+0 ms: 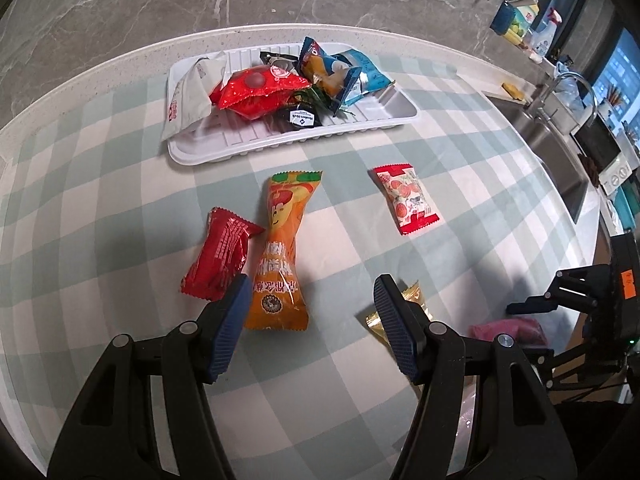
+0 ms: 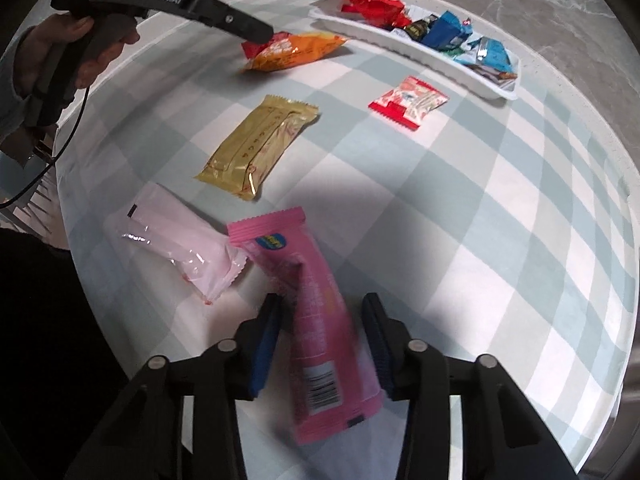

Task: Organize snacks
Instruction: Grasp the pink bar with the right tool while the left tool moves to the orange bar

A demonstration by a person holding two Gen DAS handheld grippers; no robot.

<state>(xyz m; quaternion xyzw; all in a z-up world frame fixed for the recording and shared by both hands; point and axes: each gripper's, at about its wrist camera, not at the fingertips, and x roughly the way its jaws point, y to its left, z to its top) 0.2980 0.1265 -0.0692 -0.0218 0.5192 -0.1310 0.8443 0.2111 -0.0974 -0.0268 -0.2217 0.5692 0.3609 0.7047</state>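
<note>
Open left gripper hovers above an orange packet.

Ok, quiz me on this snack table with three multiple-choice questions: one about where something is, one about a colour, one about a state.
1. Where is the bright pink packet?
A. In the tray
B. Between the fingers of the right gripper
C. On top of the gold packet

2. What colour is the tray holding the sorted snacks?
A. White
B. Black
C. Green

3. How do the jaws of the left gripper stand?
A. Shut on the tray's rim
B. Shut flat together
C. Open

Answers:
1 B, the right wrist view shows the packet lying on the checked cloth between the two blue pads.
2 A, it is plain white in both views.
3 C, a wide gap separates the pads.
</note>
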